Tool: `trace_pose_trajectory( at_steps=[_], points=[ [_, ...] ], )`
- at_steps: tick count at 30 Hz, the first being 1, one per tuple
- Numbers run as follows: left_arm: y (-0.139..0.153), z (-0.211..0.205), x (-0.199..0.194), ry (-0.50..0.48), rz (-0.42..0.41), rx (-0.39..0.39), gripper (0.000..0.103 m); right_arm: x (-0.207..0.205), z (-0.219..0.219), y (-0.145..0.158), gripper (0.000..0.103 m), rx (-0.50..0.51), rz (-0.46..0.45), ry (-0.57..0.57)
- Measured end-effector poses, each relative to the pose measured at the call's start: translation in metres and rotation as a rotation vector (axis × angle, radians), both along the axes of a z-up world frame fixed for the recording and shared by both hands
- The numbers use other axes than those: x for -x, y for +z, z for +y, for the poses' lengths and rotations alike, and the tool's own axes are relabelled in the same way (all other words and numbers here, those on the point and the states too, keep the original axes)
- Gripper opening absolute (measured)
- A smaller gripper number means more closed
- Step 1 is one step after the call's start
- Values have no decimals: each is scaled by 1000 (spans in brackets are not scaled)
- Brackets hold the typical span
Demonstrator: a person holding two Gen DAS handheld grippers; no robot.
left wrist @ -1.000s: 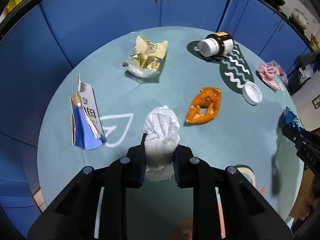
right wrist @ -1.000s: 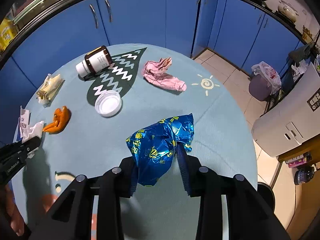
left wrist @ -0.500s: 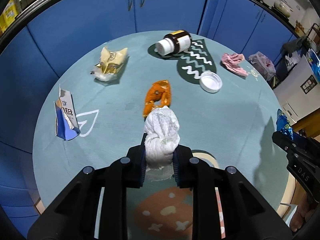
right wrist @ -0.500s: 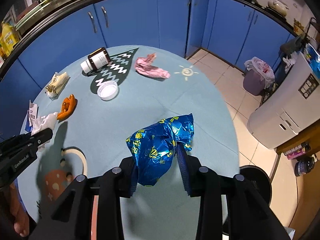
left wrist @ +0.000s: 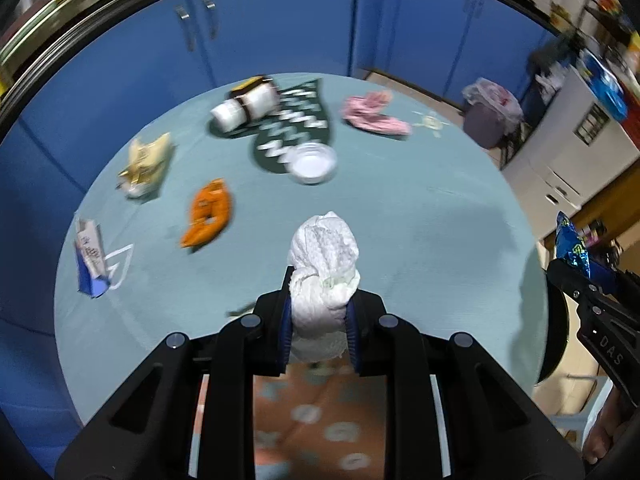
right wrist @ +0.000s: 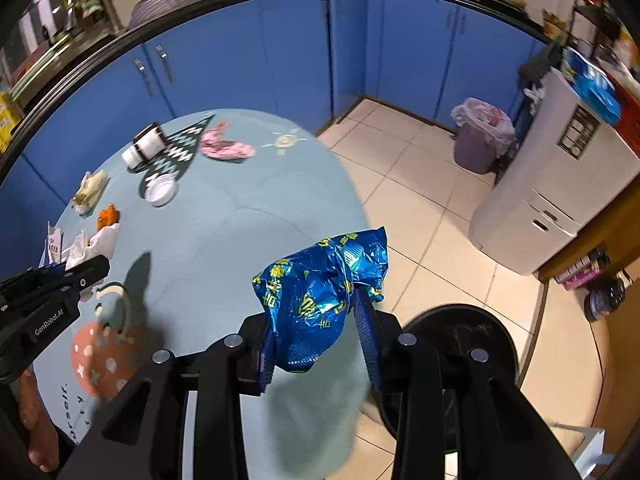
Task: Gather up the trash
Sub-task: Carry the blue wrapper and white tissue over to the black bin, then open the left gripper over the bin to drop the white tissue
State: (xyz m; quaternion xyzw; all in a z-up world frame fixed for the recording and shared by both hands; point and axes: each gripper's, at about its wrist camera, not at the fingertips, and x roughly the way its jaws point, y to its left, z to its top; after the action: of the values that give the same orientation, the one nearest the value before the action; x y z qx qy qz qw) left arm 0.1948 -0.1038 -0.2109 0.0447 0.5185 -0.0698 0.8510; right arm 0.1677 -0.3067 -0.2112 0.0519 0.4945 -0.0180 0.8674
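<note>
Both tongs point(left wrist: 319, 328) point(right wrist: 318, 344) grip trash above the table edge point(right wrist: 352, 208), open floor point(right wrist: 404, 168) beside.

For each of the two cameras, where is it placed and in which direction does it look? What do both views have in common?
Left wrist: sits on the left gripper, looks across the round table; its fingers clamp a white tissue wad; the right gripper enters at right.
Right wrist: sits on the right gripper, looks over the table edge toward the floor and a black bin; its fingers clamp a blue wrapper; the left gripper enters at left.
Shared: the table, brown bottle, white lid, pink wrapper.
</note>
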Motion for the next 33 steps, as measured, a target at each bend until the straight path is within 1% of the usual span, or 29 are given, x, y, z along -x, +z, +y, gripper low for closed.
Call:
trace_pose_trajectory(
  at_steps=[10,16,24,33],
  points=[
    [3,-90,15,-177,-5,-12,23,35,-73,2,34,1,-4,-135],
    [7,-139,26,-278,-12,-12,23,52,-103,1,34,-2,1,-194],
    [9,-193,38,-402,-14,-6,23,68,-127,-1,34,-1,3,-251],
    [10,-236,50,-505,-8,15,24,83,-148,-1,34,4,2,-306]
  ],
)
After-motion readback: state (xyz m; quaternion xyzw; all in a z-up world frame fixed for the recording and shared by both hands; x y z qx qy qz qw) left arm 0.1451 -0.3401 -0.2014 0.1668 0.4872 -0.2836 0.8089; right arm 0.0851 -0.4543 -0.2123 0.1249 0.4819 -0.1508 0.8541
